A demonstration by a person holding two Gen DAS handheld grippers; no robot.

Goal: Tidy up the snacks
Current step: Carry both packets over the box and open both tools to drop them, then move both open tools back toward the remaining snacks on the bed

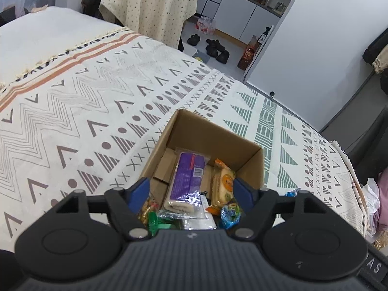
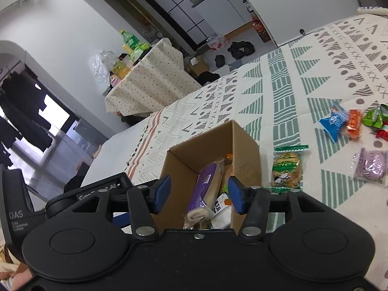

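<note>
Snacks, assorted, mostly gathered in an open cardboard box that sits on a bed under a patterned bedspread. Inside the box: a long purple-wrapped cake roll lying lengthwise down the middle, a pale biscuit packet with orange ends at its right, and a jumble of small wrapped sweets at the near end, among them a blue one and a green one.

Loose on the bedspread, right of the box: a green-edged cake packet just beside the box wall; farther off, a blue sweet, an orange sweet, a green wrapper and a clear packet with a purple cake.

Left gripper hangs over the near end of the box, jaws released and spread, the purple roll lying between them untouched. Right gripper points into the same box, jaws parted, nothing grasped.

Beyond the bed: a dotted cloth over a table, dark shoes on the floor.
</note>
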